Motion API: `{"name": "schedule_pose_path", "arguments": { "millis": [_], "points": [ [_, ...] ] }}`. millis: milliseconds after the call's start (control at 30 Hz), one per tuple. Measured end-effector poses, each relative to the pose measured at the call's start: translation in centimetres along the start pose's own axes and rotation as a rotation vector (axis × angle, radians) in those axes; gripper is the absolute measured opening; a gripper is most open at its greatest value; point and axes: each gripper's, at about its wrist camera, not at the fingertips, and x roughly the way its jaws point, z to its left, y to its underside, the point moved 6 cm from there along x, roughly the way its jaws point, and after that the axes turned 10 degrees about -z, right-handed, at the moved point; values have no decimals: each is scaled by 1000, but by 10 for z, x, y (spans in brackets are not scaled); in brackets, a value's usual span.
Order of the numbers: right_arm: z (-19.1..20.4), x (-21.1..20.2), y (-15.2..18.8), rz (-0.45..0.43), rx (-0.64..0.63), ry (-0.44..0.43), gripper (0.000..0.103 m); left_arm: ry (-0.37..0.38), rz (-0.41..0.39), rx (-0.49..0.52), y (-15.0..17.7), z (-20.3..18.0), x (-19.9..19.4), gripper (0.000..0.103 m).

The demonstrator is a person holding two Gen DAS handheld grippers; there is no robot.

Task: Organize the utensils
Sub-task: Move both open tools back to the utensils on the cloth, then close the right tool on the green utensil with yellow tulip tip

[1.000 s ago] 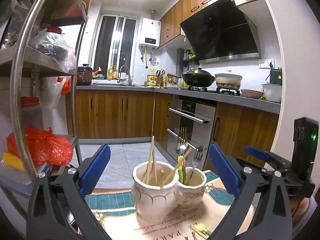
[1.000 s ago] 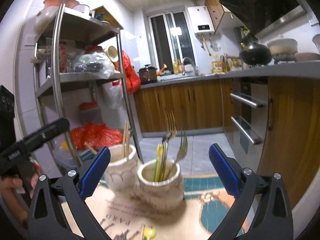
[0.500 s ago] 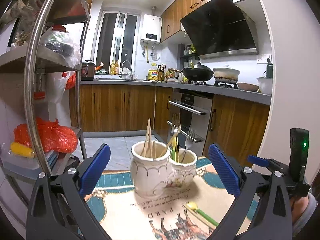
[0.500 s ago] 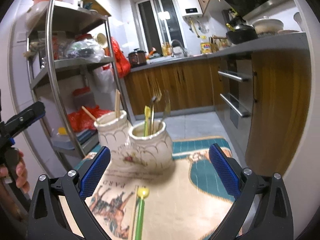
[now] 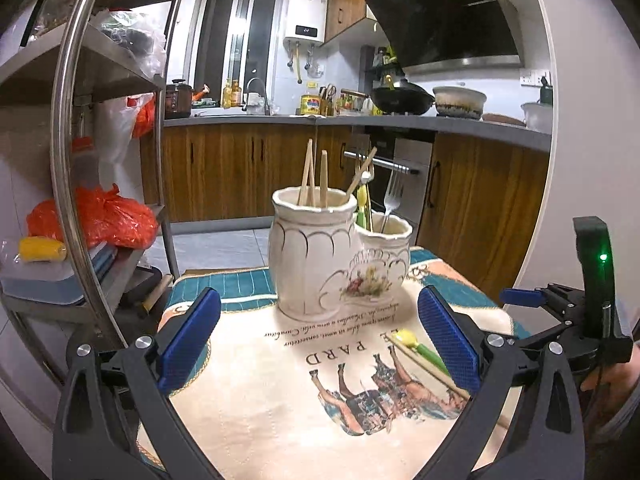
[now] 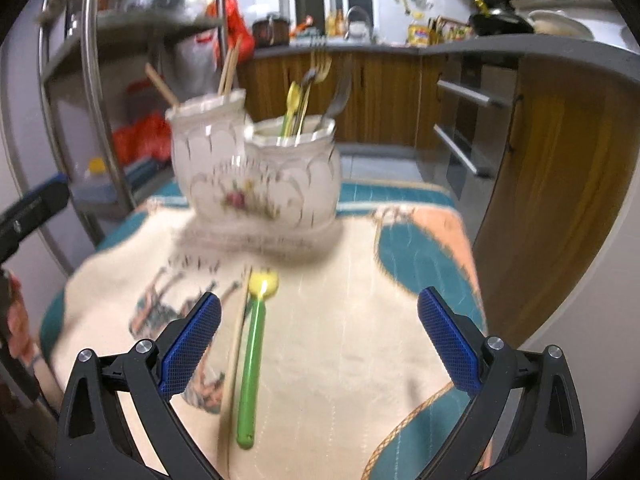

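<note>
Two joined white ceramic holders stand at the far side of a printed cloth (image 5: 304,408). The taller holder (image 5: 310,256) contains wooden chopsticks (image 5: 314,178). The shorter holder (image 5: 384,258) contains forks and a yellow-green spoon. In the right wrist view they are the taller holder (image 6: 204,160) and the shorter holder (image 6: 294,178). A green-handled spoon with a yellow bowl (image 6: 254,356) and a loose chopstick (image 6: 236,352) lie on the cloth, just right of my right gripper's left finger. My left gripper (image 5: 318,346) and right gripper (image 6: 318,346) are both open and empty.
A steel shelf rack (image 5: 72,152) with orange bags and boxes stands left of the table. Kitchen cabinets (image 5: 240,176) and an oven are behind. The other hand-held gripper (image 5: 592,304) shows at the right edge of the left wrist view.
Both grippers have pulled back and tilted down. The holders now sit farther away, and the green spoon and loose chopstick have come fully into view on the cloth.
</note>
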Motion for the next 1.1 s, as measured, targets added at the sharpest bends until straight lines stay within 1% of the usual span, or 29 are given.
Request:
{"name": "schedule_pose_path", "arguments": {
  "millis": [100, 133, 200, 233, 300, 333, 367, 400, 467, 533, 700, 733, 800, 867, 967, 1100],
  "points": [
    [6, 7, 8, 44, -31, -7, 94, 12, 10, 15, 6, -2, 3, 97],
    [7, 9, 9, 53, -35, -14, 89, 17, 17, 16, 8, -2, 5, 97],
    [12, 14, 9, 81, -39, -37, 70, 22, 22, 18, 10, -3, 7, 97],
    [14, 17, 9, 101, -37, -53, 66, 24, 23, 19, 11, -3, 7, 97],
    [19, 22, 11, 136, -28, -90, 50, 26, 25, 18, 13, -1, 8, 97],
    [21, 23, 12, 146, -27, -102, 48, 26, 26, 17, 14, -1, 8, 97],
    [23, 24, 12, 154, -27, -114, 42, 28, 27, 15, 14, 0, 8, 97],
    [26, 26, 13, 164, -34, -124, 34, 28, 28, 14, 15, 0, 9, 97],
    [28, 28, 15, 182, -51, -123, 24, 29, 32, 12, 16, 1, 10, 97],
    [31, 31, 16, 198, -59, -132, 21, 31, 34, 10, 15, 0, 11, 97],
    [36, 40, 15, 223, -69, -144, 21, 34, 42, 24, 16, -5, 11, 97],
    [36, 43, 14, 222, -69, -145, 20, 33, 44, 28, 17, -6, 11, 97],
    [36, 45, 13, 218, -66, -156, 11, 34, 51, 34, 17, -9, 11, 97],
    [36, 46, 13, 212, -55, -176, 10, 36, 64, 37, 17, -13, 12, 97],
    [32, 43, 13, 185, -38, -188, 10, 39, 93, 44, 19, -22, 14, 97],
    [18, 30, 2, 86, 3, -204, 10, 33, 140, 79, 26, -38, 19, 97]
  ]
}}
